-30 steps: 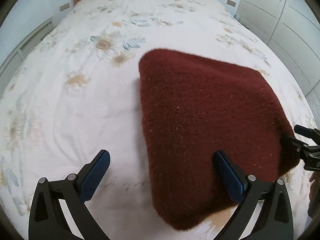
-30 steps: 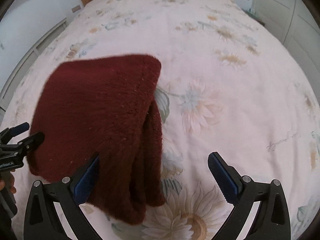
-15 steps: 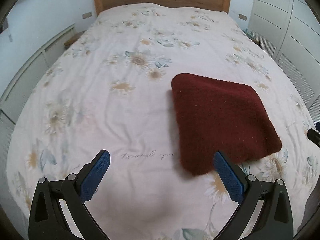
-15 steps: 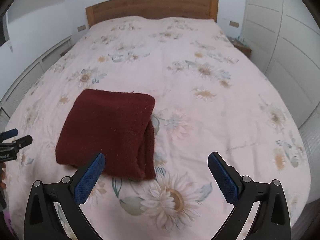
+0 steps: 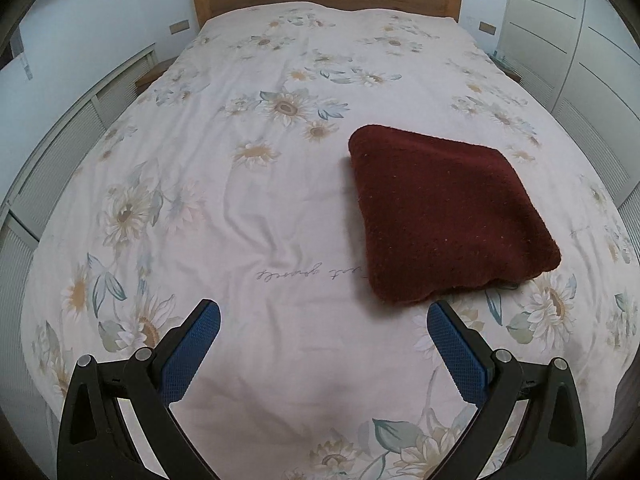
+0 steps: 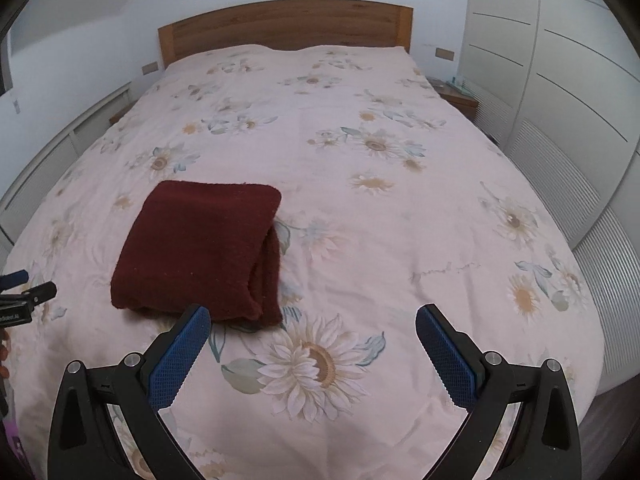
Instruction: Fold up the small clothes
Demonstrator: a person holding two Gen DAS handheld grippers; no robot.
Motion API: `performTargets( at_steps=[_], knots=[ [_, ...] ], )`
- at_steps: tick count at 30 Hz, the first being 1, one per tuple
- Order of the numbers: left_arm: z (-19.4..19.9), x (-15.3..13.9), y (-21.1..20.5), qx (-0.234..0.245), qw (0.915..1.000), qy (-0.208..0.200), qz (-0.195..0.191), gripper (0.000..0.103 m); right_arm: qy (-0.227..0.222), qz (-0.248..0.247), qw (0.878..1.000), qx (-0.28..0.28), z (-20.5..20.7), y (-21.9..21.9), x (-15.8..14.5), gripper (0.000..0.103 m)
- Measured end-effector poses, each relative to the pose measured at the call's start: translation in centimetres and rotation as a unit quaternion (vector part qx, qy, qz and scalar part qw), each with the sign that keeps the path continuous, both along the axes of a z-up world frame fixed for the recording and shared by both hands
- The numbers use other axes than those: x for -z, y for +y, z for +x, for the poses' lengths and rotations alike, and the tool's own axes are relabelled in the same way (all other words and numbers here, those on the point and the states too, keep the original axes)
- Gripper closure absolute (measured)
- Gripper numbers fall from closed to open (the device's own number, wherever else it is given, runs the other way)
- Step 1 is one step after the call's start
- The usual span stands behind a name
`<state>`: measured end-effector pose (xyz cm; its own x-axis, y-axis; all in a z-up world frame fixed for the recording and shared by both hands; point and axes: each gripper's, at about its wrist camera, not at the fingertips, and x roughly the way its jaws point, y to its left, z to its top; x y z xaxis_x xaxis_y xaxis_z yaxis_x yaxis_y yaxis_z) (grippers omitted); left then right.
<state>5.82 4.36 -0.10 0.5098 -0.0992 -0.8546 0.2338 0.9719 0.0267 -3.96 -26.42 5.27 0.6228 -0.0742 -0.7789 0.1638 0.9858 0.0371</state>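
While both tools hang over the bed's foot end, neither holds anything. Left gripper (image 5: 323,318): jaws spread wide, bare floral cover (image 5: 248,208) under it, open room all the way left to the bed's edge. Garment (image 5: 444,216), dark red knit, lies folded in a squarish stack on the cover, between the two tools, apart from both; layered edges face right. Likely set down as finished. Right gripper (image 6: 313,318): jaws wide apart, clear cover beyond toward the wardrobe (image 6: 560,80).
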Motion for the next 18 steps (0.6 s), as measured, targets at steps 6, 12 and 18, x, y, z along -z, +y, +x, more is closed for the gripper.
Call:
performTargets(
  at_steps=[6,12,18],
  knots=[
    [0.01,0.05,0.28,-0.003,1.0000,0.000,0.005,0.001,0.000,0.001,1.000,-0.001,-0.21,-0.12,-0.05,0.001],
    [-0.03,0.15,0.61,-0.006,1.0000,0.000,0.006,0.001,0.004,0.000,1.000,-0.002,-0.61,-0.08,-0.26,0.001],
    [-0.02,0.17,0.64,-0.005,1.0000,-0.001,0.005,0.001,0.007,-0.002,1.000,-0.004,-0.91,0.15,-0.45,0.001]
  ],
)
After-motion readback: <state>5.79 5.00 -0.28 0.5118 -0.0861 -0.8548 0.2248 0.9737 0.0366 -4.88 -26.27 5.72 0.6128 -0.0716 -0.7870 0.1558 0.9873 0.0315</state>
